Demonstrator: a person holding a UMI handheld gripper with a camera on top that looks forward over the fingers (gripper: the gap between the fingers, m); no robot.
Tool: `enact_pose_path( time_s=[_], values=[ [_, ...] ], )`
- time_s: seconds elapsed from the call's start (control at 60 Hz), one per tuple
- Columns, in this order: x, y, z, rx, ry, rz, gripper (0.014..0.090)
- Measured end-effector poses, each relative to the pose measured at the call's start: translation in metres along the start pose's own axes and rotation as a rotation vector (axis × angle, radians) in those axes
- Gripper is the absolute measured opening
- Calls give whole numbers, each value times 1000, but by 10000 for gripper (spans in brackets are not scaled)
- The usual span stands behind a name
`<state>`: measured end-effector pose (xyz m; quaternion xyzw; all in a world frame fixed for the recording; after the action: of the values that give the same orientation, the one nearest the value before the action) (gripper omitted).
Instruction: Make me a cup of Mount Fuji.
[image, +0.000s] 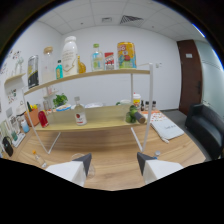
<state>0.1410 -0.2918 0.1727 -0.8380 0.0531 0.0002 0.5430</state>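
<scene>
My gripper (114, 161) is open above a wooden table (112, 147), and nothing is between its fingers. Beyond them stands a two-tier shelf rack (141, 107). Its top shelf carries a large white bottle (70, 54), a clear bottle with a green label (96, 57), a colourful carton (126, 54), a small blue bottle (59, 69) and a dark can (32, 72). The lower shelf holds a clear bottle with a red label (79, 114), a red can (43, 118), a green plant (60, 99) and green items beside a dark bottle lying down (139, 118). No cup is clearly visible.
A white cloth or paper (168, 130) lies on the table to the right of the rack. A black sofa (205, 125) and a brown door (189, 75) are further right. More small items stand on a white shelf unit (14, 107) at the left.
</scene>
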Motion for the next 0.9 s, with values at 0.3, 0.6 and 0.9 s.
enact_pose_path(
  time_s=[0.3,0.6,0.9],
  values=[
    [-108,46,5,-88,-86,-43,854],
    [-194,-131,-19,153,-146,-5,851],
    [-238,-252,30,277,-147,-27,791]
  ],
)
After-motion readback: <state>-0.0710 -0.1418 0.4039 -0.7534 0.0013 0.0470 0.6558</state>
